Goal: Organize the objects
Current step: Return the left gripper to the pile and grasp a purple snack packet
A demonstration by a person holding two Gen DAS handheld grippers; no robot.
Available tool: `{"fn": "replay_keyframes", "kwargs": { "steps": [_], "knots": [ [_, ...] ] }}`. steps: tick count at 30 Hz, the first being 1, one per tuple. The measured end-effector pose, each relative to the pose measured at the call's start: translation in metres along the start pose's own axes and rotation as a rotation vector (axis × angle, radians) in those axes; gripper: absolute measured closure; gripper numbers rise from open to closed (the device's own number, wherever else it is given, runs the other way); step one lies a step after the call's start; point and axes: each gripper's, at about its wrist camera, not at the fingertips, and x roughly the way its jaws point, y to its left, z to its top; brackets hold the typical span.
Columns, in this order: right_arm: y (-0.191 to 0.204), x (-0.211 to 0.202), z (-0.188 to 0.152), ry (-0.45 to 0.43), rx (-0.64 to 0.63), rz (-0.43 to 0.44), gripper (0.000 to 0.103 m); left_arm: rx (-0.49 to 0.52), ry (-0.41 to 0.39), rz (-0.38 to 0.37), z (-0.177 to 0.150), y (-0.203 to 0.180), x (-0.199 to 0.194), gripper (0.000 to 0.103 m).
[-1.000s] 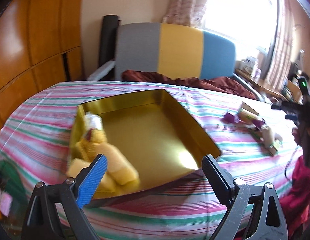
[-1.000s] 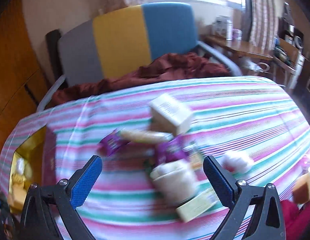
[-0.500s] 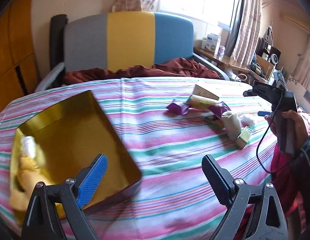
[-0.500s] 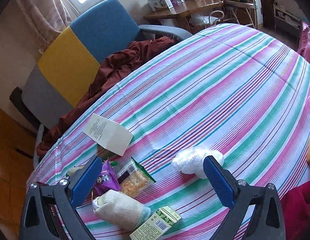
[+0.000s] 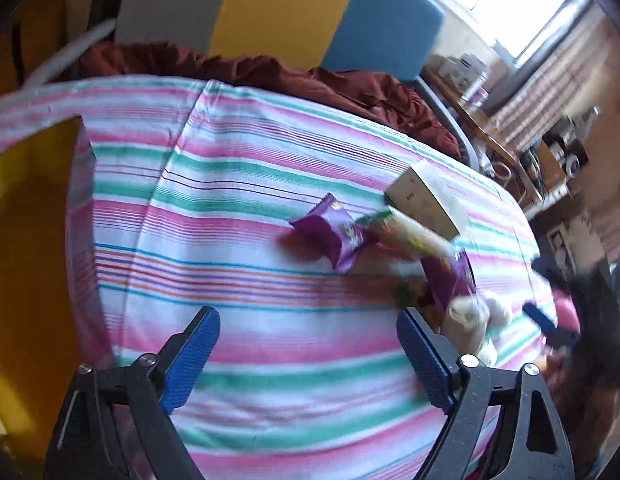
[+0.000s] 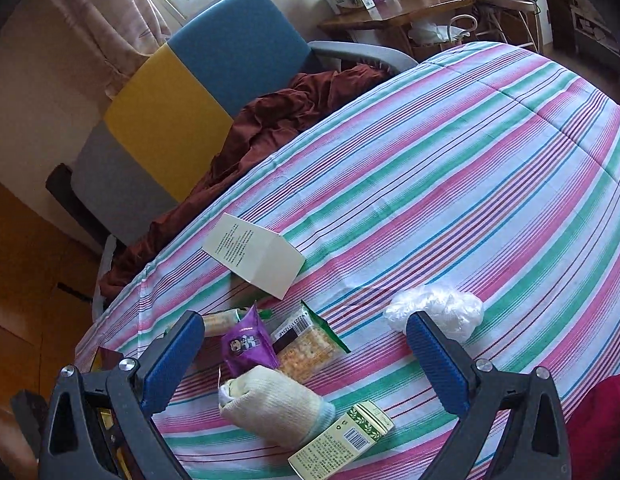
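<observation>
At the far left of the left wrist view, the gold tray (image 5: pixel 26 240) is sitting on the striped cloth (image 5: pixel 238 216) that is covering the worktop. The left claw (image 5: pixel 308 354) is hanging over bare cloth to the right of the tray, its jaws having just been narrowing yet standing released, with nothing between them. Farther right, a purple snack packet (image 5: pixel 334 236) is lying just beside a long green-and-white wrapper (image 5: pixel 406 234), which is touching a pale carton (image 5: pixel 424 200). This view is blurred, so finer detail cannot be told.

In the right wrist view, the right claw (image 6: pixel 304 354) is released and hovering above the pile, gripping nothing. Between its jaws, from left to right, a purple packet (image 6: pixel 246 346) is leaning against a clear pack of crackers (image 6: pixel 306 350). Nearer the camera, a cream knitted bundle (image 6: pixel 274 404) is touching a green-printed box (image 6: pixel 342 442). A crumpled clear plastic bag (image 6: pixel 436 310) is lying just behind the right finger (image 6: pixel 438 364).
</observation>
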Motion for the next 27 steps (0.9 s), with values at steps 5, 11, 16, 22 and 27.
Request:
{"fn": "replay_keyframes", "kwargs": {
  "steps": [5, 11, 16, 22, 27],
  "knots": [
    [0.006, 0.003, -0.002, 0.019, -0.026, 0.024, 0.000, -0.112, 0.003, -0.007, 0.030, -0.003, 0.027, 0.020],
    [0.010, 0.004, -0.002, 0.033, -0.040, 0.056, 0.000, -0.185, 0.040, 0.064, 0.049, -0.008, 0.071, 0.031],
    [0.006, 0.004, -0.002, 0.036, -0.019, 0.075, 0.000, -0.097, 0.012, 0.138, 0.058, -0.021, 0.083, 0.031],
    [0.007, 0.004, -0.002, 0.042, -0.021, 0.076, 0.000, 0.086, -0.010, 0.168, 0.044, -0.029, 0.080, 0.039],
    [0.010, 0.005, -0.004, 0.046, -0.040, 0.052, 0.000, 0.225, -0.048, 0.186, 0.014, -0.023, 0.064, 0.064]
  ]
}}
